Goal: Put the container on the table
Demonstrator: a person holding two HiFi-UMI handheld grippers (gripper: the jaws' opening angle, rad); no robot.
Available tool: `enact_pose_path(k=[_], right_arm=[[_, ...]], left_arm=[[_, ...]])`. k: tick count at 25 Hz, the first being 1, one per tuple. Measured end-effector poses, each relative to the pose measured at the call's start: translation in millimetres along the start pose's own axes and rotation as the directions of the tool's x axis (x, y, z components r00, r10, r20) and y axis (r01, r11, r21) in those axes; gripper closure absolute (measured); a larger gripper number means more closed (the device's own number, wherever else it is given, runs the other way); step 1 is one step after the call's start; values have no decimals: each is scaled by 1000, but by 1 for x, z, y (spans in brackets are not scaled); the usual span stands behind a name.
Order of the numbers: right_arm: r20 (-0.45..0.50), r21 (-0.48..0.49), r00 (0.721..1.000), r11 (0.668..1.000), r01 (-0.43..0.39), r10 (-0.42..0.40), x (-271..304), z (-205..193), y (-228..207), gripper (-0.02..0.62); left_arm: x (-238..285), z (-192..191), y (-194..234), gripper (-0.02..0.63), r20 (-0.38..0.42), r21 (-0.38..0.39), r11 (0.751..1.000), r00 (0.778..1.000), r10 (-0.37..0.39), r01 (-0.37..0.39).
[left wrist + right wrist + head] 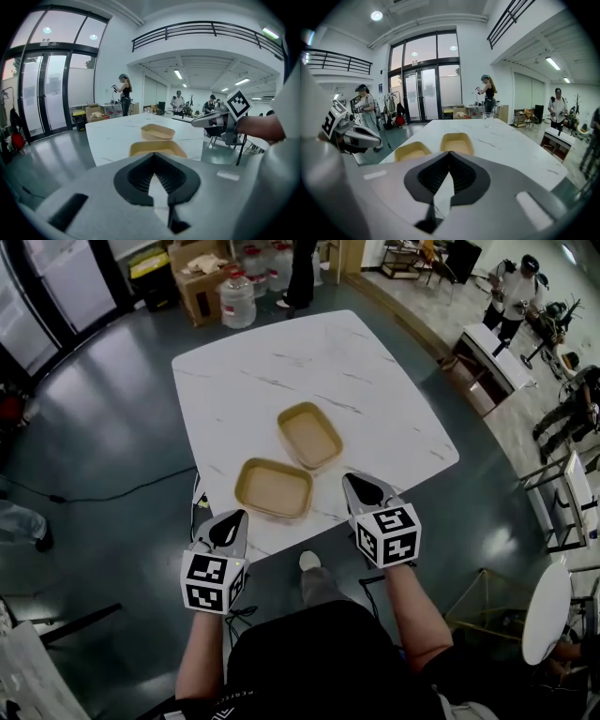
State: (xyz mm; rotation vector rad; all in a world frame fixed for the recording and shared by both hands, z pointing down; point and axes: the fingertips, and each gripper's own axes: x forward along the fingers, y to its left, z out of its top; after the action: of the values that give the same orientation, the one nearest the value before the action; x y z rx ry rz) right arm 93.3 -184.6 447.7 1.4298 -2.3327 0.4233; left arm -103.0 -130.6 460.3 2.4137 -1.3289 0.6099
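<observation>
Near container & far container sit side by side on worktop, by its near edge. L claw & R claw both closed, empty. Prob. done: back off w/o clipping rims.

I hold my left gripper and right gripper side by side, jaws closed on nothing, both tilted downward. The right sits slightly ahead, and my bare forearms trail behind.
</observation>
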Motion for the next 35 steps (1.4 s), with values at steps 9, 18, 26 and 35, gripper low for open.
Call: enact_pose_path(k=[9,18,26,35], right_arm=[[12,15,1000,1000,22,-22,-34,-15,12,598],[-22,34,999,999,34,-33,-56,-41,25,597],[-42,63,999,997,36,-33,-67,-58,33,597],[-64,70,997,997,40,-36,-71,-68,30,597]], left_arm=[[-12,-4,-19,611,14,28,999,999,-39,39],[-19,-20,-36,611,0,33,996,997,-79,79],[-22,-29,-45,611,-15,44,994,995,-95,96],[-19,-35,-48,611,-30,49,993,994,-102,103]])
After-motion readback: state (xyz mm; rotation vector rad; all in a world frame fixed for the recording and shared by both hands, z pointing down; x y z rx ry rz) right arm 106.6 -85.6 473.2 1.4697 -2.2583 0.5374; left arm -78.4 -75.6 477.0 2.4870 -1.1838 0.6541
